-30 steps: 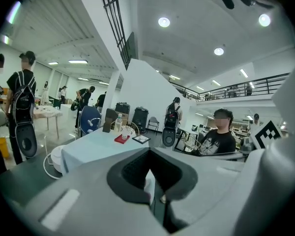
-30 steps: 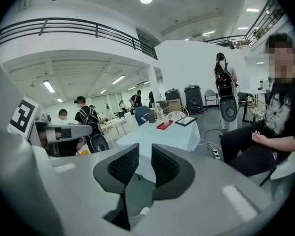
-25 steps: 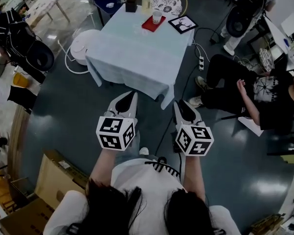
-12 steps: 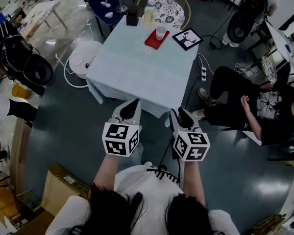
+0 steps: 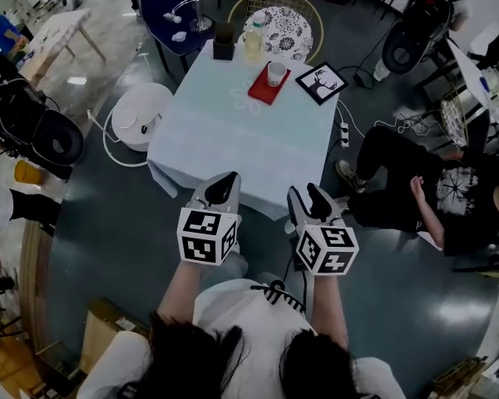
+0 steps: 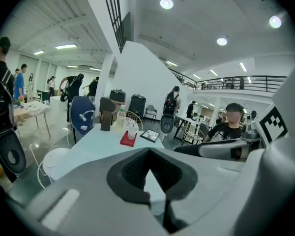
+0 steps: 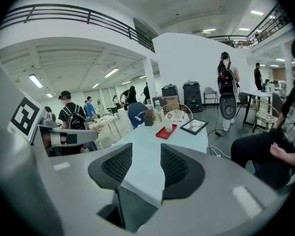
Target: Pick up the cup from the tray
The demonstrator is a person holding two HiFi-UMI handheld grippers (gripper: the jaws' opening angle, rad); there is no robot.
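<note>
Change: compared with a second back, the desk sits lower and larger in the head view, and its near edge now lies just ahead of both tips. The person has closed in on it.
Meaning: this looks like approach only. The reach has not begun and the cup is not yet within range.
Cup: the cup stands upright on the red tray, upper centre of the frame, on the desk's far side.
Left hand-held gripper: tips together, holding nothing.
Right hand-held gripper: jaws parted, with only desk cloth showing through the gap. It is empty and probably the readier one for the cup.
Edges: the cloth overhangs the near edge. The picture frame lies just right of the tray, and the bottle and dark box stand behind it to the left.
Open room: there is bare cloth from the near edge up to the tray. On the floor at right, a seated person's legs and a cable crowd that side.
</note>
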